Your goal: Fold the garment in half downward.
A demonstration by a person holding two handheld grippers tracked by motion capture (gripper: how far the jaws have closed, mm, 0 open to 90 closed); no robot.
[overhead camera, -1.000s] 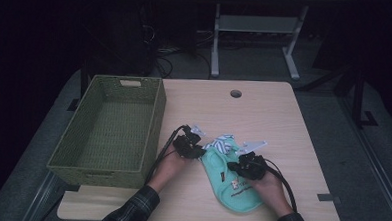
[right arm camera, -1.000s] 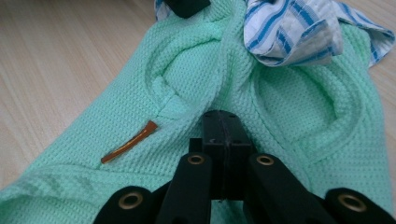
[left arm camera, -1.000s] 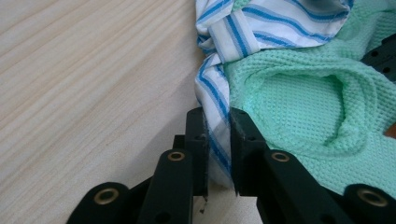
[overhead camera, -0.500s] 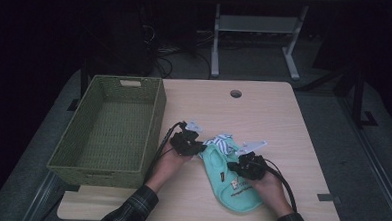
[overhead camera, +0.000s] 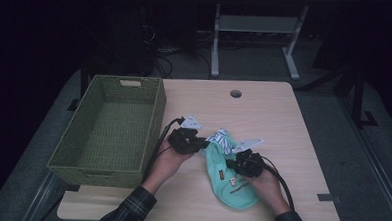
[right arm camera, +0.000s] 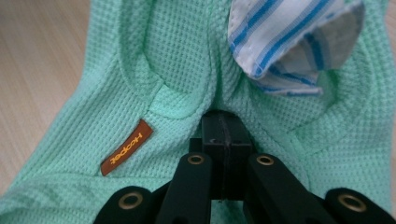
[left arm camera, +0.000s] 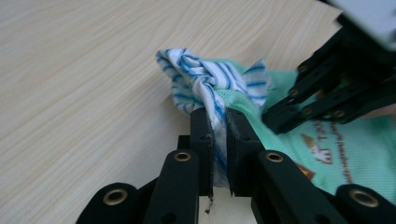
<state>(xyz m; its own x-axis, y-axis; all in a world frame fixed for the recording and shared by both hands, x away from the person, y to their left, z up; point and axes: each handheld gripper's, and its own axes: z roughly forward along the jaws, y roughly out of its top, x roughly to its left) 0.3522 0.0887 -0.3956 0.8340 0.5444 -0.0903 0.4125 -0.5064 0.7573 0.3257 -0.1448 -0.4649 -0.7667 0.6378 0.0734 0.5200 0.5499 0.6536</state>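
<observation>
Starting at my left, the empty green woven basket point(overhead camera: 110, 127) sits on the pale wooden table point(overhead camera: 283, 124), just beside my left gripper point(overhead camera: 198, 144). Its jaws are pinched on the blue-and-white striped fabric point(left arm camera: 205, 81) that lines the mint-green waffle-knit garment point(overhead camera: 233, 179); the cloth runs straight up between the pads. Further right, my right gripper point(overhead camera: 231, 165) is pressed together on a fold of the same green knit, near the small orange label point(right arm camera: 126, 147), pinning it to the table. The garment lies flat in the near middle of the table, between my two hands. I judge this to be the folding or gathering step: one end held down, the striped end being drawn up. Next I would carry the left end over toward the right without letting the thin fabric slip from the pads. Beyond the table the room is dark, with a grey floor, cables and a white metal stand point(overhead camera: 254, 38).
</observation>
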